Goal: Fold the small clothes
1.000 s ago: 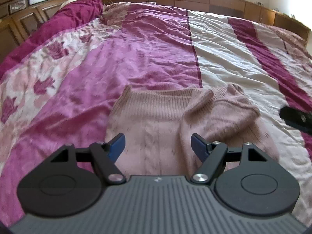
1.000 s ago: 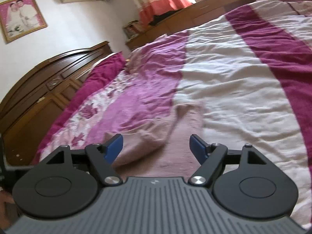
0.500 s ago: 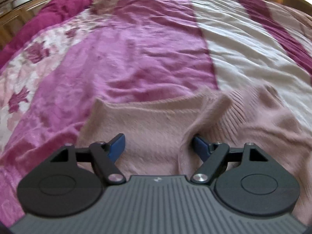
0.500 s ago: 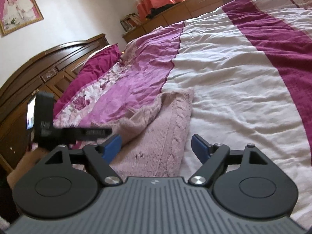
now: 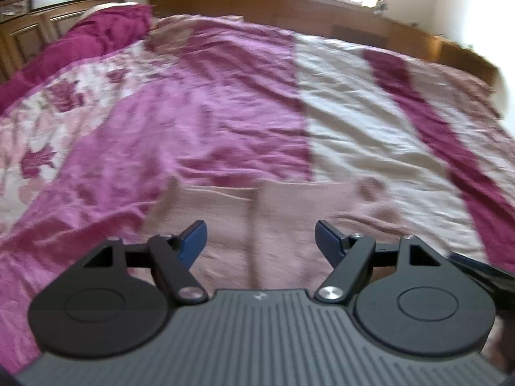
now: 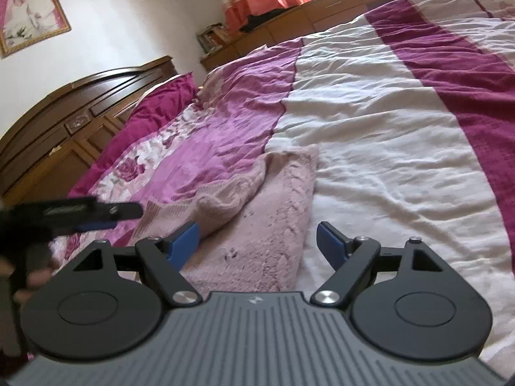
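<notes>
A pale pink knitted sweater [image 5: 289, 212] lies flat on the bed, blurred in the left wrist view. My left gripper [image 5: 260, 228] hovers over its near part. Its jaws are closing a little, nothing is pressed between them, and the blue pads are wide apart. In the right wrist view the sweater [image 6: 273, 212] has a bunched fold along its left side. My right gripper [image 6: 257, 228] stands open above the sweater's right edge and grips nothing. The left gripper [image 6: 119, 217] shows at the left of that view, beside the fold, with a hand [image 6: 29, 283] on it.
The sweater rests on a wide quilt [image 5: 225, 112] striped magenta, pink and cream. A dark wooden headboard [image 6: 64, 112] and a magenta pillow [image 6: 161, 103] lie to the left. Low wooden cabinets [image 5: 322, 9] run along the far side under a window.
The left gripper has drawn back and tipped up from the sweater, so more of the bed shows. The raised fold that sat between its pads is no longer there. The right gripper barely moved.
</notes>
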Motion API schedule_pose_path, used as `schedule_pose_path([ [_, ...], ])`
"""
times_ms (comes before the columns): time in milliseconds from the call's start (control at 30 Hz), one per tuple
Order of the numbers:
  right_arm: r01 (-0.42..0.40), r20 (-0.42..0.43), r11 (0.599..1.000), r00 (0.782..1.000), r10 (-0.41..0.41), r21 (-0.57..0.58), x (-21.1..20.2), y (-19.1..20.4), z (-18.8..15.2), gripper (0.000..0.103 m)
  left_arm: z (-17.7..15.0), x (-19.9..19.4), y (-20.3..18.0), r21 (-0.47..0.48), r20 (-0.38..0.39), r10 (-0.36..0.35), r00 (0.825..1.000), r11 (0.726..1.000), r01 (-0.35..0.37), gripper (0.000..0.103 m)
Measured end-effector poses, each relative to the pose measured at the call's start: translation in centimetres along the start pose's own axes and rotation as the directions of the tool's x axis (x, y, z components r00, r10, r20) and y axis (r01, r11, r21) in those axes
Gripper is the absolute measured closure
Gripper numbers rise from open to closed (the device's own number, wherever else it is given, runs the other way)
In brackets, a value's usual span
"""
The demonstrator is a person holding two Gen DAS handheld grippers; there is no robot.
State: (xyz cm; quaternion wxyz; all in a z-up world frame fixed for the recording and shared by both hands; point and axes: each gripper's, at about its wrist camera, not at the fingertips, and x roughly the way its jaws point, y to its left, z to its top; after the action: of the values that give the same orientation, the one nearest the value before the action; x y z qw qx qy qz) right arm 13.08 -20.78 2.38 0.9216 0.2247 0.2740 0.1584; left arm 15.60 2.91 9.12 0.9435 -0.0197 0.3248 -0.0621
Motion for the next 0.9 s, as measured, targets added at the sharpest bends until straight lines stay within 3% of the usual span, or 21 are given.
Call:
schedule_pose_path([
  [167,0.023,0.017,0.999,1.000,-0.024,0.043,-0.4,-0.8,0.3,0.018,-2.0,-1.3,-3.8,0.140,0.014,-0.090,0.996,0.986,0.087,0.028],
  [267,0.032,0.022,0.997,0.999,-0.034,0.071,-0.6,-1.3,0.5,0.018,-3.4,-0.9,-6.1,0.253,0.012,-0.078,0.997,0.965,0.073,0.028],
  [367,0.036,0.024,0.995,0.999,-0.038,0.092,-0.6,-1.8,0.6,0.018,-4.2,0.3,-7.2,0.300,0.006,-0.063,0.998,0.952,0.058,0.028],
  [400,0.038,0.024,0.995,0.999,-0.040,0.096,-0.6,-1.9,0.6,0.018,-4.3,0.7,-7.2,0.308,0.014,-0.057,0.998,0.950,0.050,0.033],
  [433,0.039,0.024,0.994,0.999,-0.042,0.098,-0.6,-2.0,0.6,0.018,-4.4,1.2,-7.3,0.317,0.019,-0.053,0.998,0.947,0.044,0.047],
  [467,0.041,0.024,0.994,0.999,-0.043,0.099,-0.6,-2.0,0.6,0.018,-4.3,1.6,-7.1,0.315,0.014,-0.049,0.999,0.948,0.043,0.068],
  [533,0.043,0.022,0.994,0.999,-0.045,0.101,-0.6,-2.0,0.6,0.018,-3.8,2.4,-6.4,0.286,0.008,-0.046,0.999,0.957,0.042,0.088],
  [633,0.042,0.020,0.994,0.999,-0.044,0.103,-0.4,-2.1,0.5,0.018,-2.6,2.3,-4.7,0.194,0.026,-0.064,0.998,0.979,0.058,0.091],
  [733,0.038,0.017,0.994,0.999,-0.040,0.103,-0.3,-2.1,0.4,0.018,-1.3,2.9,-2.7,0.113,0.046,-0.008,0.999,0.994,0.002,0.091],
  [900,0.032,0.002,0.995,0.999,-0.033,0.090,0.0,-1.9,0.1,0.018,-1.2,5.5,0.1,-0.003,-0.064,0.028,0.998,1.000,-0.028,0.088],
])
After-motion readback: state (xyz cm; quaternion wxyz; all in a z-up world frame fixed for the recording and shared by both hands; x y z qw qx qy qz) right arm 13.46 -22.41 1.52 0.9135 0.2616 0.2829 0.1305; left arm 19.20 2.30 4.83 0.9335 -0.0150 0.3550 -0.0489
